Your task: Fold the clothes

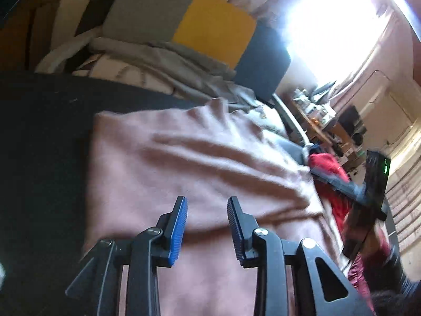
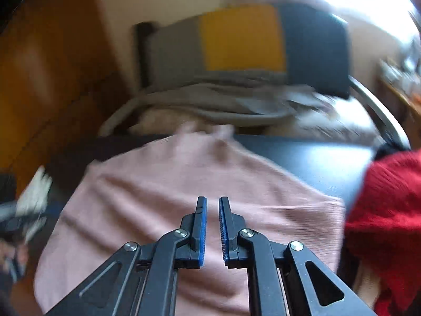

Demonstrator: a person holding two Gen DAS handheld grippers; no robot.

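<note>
Fingers of the left gripper [image 1: 207, 205] and right gripper [image 2: 212, 204] are hovering parted, empty, over a rumpled pink garment [image 2: 184, 197] lying partly doubled, beside an unfolded red garment [image 2: 389, 210].

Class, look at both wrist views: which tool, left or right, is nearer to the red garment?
Right. In the left wrist view, the right tool lies right by the red garment, while the left tool hovers over the pink garment, away from the red one.

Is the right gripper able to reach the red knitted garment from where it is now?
Probably yes. The right gripper is over the pink ribbed garment, jaws slightly apart and holding nothing. The red knitted garment lies just to its right, with nothing between them.
</note>
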